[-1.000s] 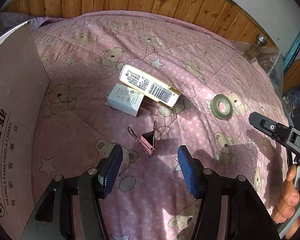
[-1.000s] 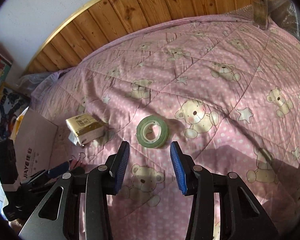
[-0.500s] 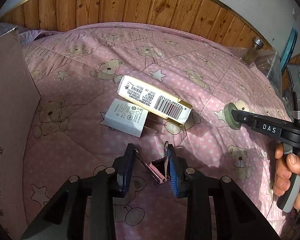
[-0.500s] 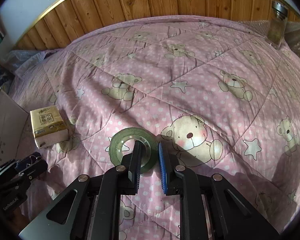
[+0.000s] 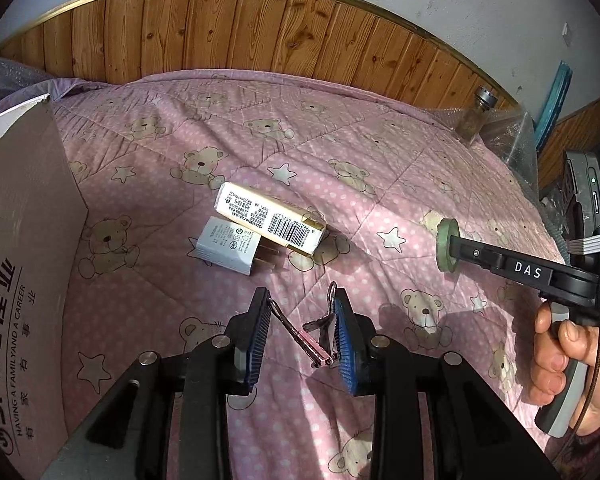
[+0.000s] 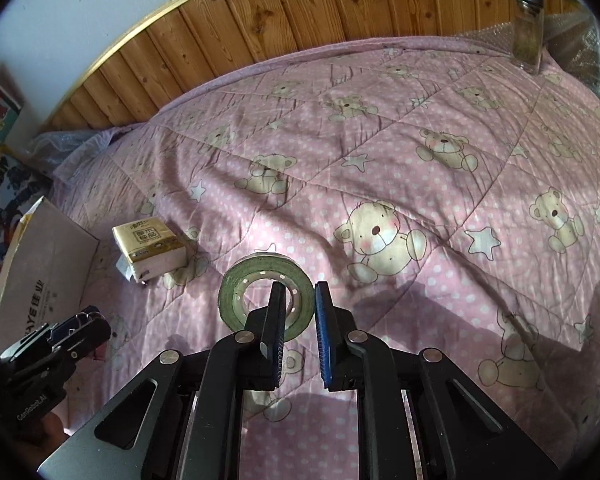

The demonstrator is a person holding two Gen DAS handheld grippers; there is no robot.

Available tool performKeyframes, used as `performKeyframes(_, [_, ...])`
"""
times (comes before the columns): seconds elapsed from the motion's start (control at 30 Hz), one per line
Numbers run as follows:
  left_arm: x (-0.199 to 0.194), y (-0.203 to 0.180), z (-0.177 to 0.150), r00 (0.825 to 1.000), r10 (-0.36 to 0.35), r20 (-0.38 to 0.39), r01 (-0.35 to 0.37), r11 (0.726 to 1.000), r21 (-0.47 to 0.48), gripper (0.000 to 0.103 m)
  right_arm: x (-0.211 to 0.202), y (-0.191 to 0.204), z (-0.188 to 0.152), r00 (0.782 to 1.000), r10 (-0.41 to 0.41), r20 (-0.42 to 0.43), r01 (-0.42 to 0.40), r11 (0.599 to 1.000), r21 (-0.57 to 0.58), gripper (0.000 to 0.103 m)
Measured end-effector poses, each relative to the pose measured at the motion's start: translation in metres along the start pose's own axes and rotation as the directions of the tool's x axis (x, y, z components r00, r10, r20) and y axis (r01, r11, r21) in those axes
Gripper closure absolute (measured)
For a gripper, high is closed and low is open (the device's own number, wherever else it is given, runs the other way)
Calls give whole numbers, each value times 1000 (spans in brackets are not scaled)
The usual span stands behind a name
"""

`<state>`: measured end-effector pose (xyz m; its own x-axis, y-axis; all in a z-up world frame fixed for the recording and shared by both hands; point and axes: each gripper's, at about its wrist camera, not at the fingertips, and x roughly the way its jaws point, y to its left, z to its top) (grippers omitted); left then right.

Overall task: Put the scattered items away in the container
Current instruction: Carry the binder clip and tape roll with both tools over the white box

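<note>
Carriage to the cardboard box [image 5: 24,264] on the left should stay level: left gripper [image 5: 302,330] pinches the binder clip [image 5: 314,334] by its wire handles, right gripper [image 6: 298,330] clamps the tape roll [image 6: 266,280] wall.

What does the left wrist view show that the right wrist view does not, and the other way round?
Only the left wrist view shows the pink binder clip's body between the left gripper fingers, and the hand holding the right gripper. Only the right wrist view shows the tape's hollow core, one finger inside it. Both show the green tape roll, tissue pack, cardboard box and glass jar.
</note>
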<state>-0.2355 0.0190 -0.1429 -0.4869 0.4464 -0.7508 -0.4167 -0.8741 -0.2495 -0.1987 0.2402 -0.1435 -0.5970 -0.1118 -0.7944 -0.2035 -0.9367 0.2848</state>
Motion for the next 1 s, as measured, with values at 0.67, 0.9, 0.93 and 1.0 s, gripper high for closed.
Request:
performKeyframes(0.67, [-83,-13,-54,999,-26,32,26,1000,18,71,-57,24,-88,1000,3,-15,-3,999,37,89])
performKeyframes(0.9, [-110,-13,-69,998,-39,58,37,999,28,71,-75,34,-111,1000,2,-12,-1,999,36,89])
performKeyframes(0.93, [-114,-13,-71,997,-39,63,37,999,30,71,-77,35,-114,1000,1,-11,-1,999,35,89])
performKeyframes(1.0, [-122,-13,-75,997,-43,72,40,999,31,71,-82,39,-120,1000,-2,-10,2,1000,29,89])
